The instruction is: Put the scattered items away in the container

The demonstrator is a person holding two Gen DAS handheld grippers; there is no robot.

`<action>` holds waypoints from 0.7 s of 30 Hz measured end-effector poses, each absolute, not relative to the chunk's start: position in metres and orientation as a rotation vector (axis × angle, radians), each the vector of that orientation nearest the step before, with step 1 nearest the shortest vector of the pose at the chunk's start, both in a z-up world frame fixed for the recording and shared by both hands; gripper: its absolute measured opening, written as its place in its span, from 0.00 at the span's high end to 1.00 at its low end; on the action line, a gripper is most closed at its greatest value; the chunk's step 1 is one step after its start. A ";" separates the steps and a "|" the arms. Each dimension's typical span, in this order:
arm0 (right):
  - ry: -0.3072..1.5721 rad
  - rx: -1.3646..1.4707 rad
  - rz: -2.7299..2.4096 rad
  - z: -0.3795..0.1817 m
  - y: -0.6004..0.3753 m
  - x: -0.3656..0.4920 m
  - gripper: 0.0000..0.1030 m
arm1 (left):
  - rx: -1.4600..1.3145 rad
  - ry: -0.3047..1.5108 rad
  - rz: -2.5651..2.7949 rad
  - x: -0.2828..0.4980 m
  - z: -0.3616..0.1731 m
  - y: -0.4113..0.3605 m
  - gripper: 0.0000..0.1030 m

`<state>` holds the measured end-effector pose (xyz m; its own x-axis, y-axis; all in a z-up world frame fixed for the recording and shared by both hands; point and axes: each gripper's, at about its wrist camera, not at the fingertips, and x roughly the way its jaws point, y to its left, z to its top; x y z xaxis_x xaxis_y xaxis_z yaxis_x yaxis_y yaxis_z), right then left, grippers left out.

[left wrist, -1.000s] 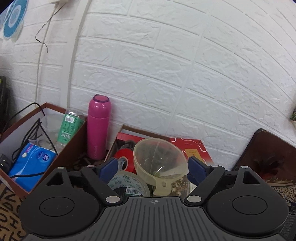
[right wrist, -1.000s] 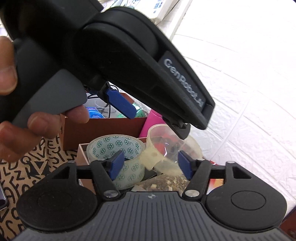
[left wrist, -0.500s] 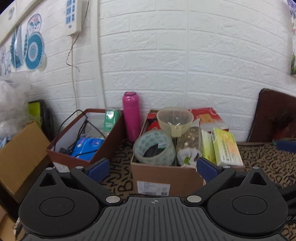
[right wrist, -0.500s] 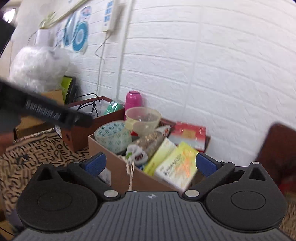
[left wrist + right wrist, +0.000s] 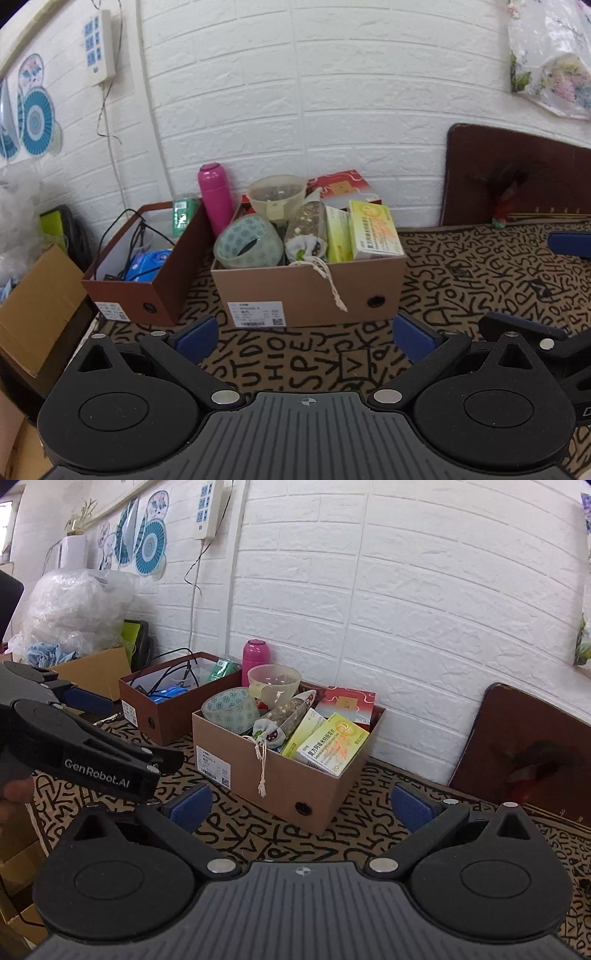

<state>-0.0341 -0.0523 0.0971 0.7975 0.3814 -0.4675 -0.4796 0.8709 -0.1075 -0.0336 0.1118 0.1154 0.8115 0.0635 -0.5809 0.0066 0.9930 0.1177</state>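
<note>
Both tongs are spread wide and hold nothing: the left gripper (image 5: 306, 338) hangs over the letter-patterned cloth (image 5: 480, 273) in front of the boxes, and the right gripper (image 5: 301, 806) does the same from further right, with the left one visible at the left edge of its view. Furthest left stands a dark brown box (image 5: 147, 288) holding black cables (image 5: 129, 229), a blue packet (image 5: 151, 260) and a green-labelled bottle (image 5: 181, 218); a pink flask (image 5: 215, 197) stands upright between it and the next box, close to the white brick wall (image 5: 332, 92); the tan cardboard box (image 5: 314, 291) sits just right of the flask, a printed label on its front and a round hole near its right corner. Inside it, from left to right, are a patterned tape roll (image 5: 249, 242) on its edge; a clear plastic funnel (image 5: 277, 194) behind; a speckled bag (image 5: 306, 230) whose drawstring (image 5: 330, 282) spills over the front wall; a pale yellow-green carton (image 5: 338, 234); a yellow medicine box (image 5: 375, 229) tilted against the right side; and a red packet (image 5: 343, 186) at the back.
</note>
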 end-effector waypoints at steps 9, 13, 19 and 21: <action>0.506 -0.210 0.437 0.085 -0.062 -0.030 0.01 | 0.103 0.667 0.050 -0.034 0.104 0.097 0.00; 0.516 -0.205 0.437 0.081 -0.063 -0.027 0.01 | 0.109 0.676 0.054 -0.029 0.099 0.095 0.00; 0.528 -0.211 0.433 0.078 -0.065 -0.022 0.01 | 0.092 0.693 0.051 -0.019 0.094 0.093 0.00; 0.534 -0.209 0.429 0.077 -0.066 -0.020 0.01 | 0.080 0.700 0.047 -0.016 0.093 0.092 0.00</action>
<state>-0.0196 -0.0658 0.0767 0.7750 0.3398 -0.5328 -0.4467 0.8909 -0.0816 -0.0156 0.0921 0.0928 0.7642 0.0698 -0.6412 -0.0157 0.9959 0.0896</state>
